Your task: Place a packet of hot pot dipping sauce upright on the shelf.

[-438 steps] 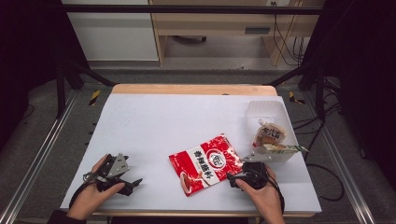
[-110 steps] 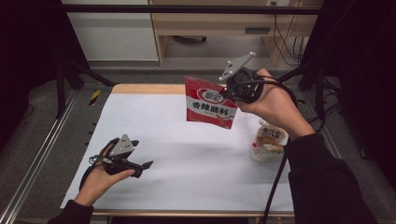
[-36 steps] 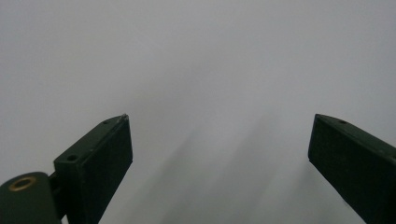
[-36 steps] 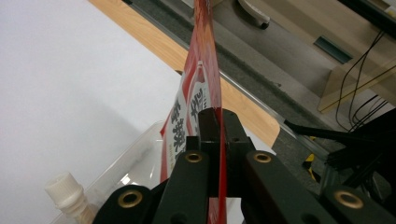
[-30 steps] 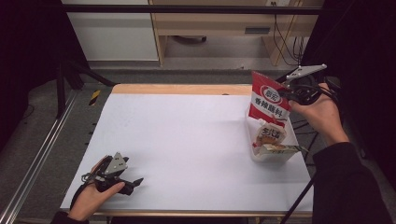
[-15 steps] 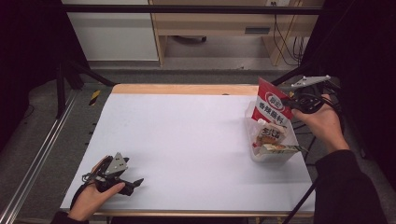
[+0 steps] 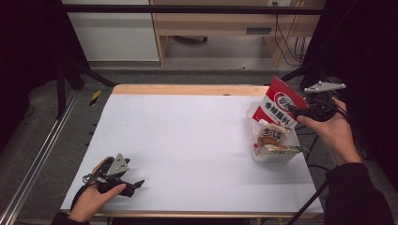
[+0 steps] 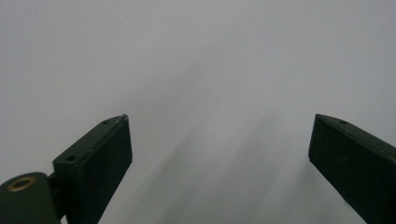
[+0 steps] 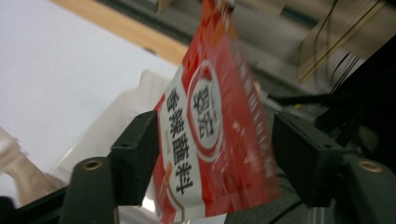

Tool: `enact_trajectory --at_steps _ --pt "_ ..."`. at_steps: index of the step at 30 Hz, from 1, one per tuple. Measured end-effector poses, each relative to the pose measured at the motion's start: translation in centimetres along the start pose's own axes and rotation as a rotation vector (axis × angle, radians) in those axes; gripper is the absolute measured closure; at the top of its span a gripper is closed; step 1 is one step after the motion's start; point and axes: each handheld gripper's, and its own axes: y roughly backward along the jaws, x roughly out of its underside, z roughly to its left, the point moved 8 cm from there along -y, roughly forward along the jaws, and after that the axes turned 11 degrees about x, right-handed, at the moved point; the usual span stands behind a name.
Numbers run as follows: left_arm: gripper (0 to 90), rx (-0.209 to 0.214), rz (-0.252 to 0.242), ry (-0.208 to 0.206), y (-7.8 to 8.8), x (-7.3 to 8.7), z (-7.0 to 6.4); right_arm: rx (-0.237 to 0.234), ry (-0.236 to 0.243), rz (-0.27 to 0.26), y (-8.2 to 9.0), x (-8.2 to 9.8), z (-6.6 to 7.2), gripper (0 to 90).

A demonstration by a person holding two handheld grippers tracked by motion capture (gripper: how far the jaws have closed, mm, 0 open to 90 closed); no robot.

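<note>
Over at the right edge of the high view, the right gripper (image 7: 300, 111) is beside the red seasoning packet (image 7: 280, 104), which stands tilted with its lower end in the clear plastic container (image 7: 277, 157) on the white worktop (image 7: 197, 140). Its jaws have just been opening: in the right gripper view the packet (image 9: 210, 135) is between them, the left pad close against it, the right pad apart from it. Other snack packs (image 7: 271, 136) lie in the container. At lower left, the left gripper (image 7: 133, 185) rests on the worktop, jaws wide and empty.
</note>
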Motion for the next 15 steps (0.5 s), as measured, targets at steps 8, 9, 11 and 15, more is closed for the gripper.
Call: enact_trajectory --at_steps 8,9,11,15 --pt "6.1 -0.001 0.005 -0.005 0.0 0.0 -0.1 0.001 0.031 -0.115 4.8 -2.5 3.9 16.8" --pt "6.1 -0.001 0.006 -0.007 0.0 0.0 -0.1 -0.017 0.039 -0.127 5.3 -2.6 5.0 16.6" --pt "6.0 -0.005 0.008 -0.007 0.1 0.1 0.0 -0.059 0.048 -0.141 6.2 -2.7 7.3 15.6" --pt "6.0 -0.009 0.010 -0.004 0.1 0.1 0.0 -0.148 0.076 -0.155 7.3 -1.8 12.4 13.2"
